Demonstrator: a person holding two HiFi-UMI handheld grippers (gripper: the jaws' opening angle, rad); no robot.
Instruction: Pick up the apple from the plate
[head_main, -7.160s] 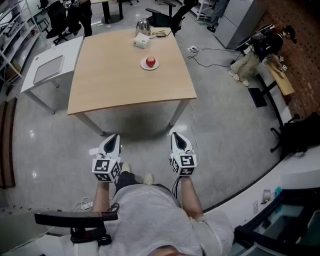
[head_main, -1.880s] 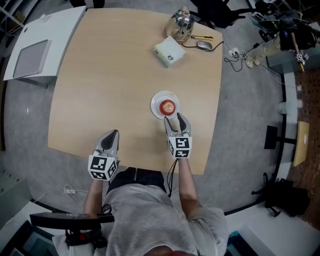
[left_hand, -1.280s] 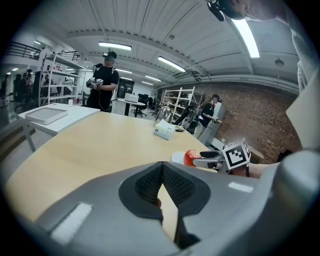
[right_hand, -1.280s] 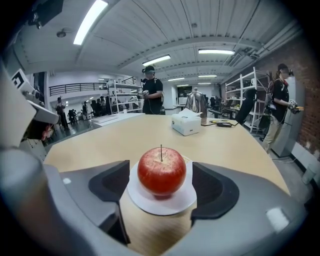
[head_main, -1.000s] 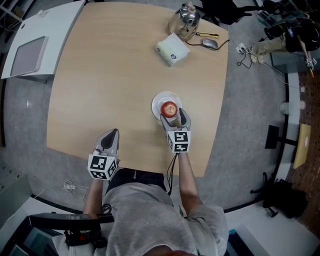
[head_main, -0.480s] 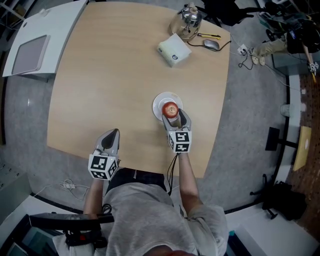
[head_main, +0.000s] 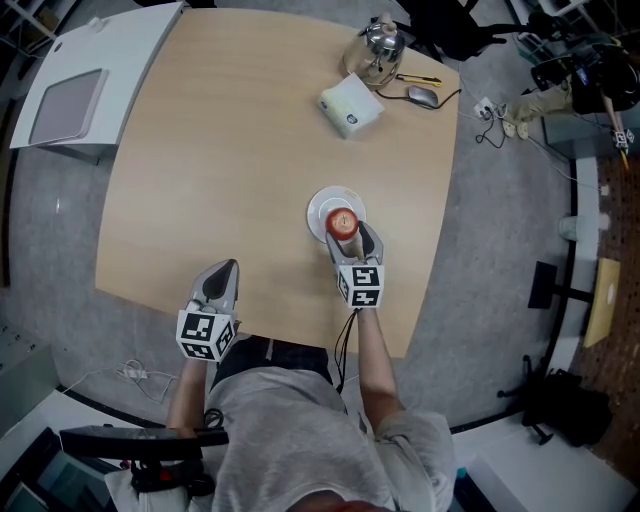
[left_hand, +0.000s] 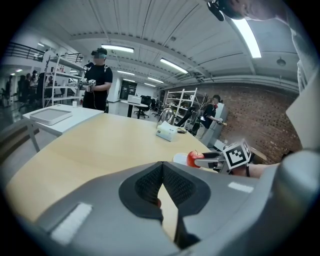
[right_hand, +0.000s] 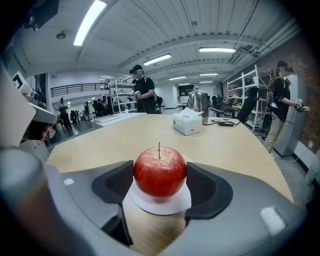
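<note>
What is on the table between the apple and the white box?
Only the rim of the plate, then bare wooden table, lies between the apple and the white box. The head view shows it.

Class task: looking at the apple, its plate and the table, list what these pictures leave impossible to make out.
Head view: near rim of the plate, covered by the right hand-held gripper.
Right gripper view: far side and underside of the apple, hidden by its own bulk.
Every view: any print on the white box, too small.
Left gripper view: the table under the left hand-held gripper, blocked by that gripper's body.
</note>
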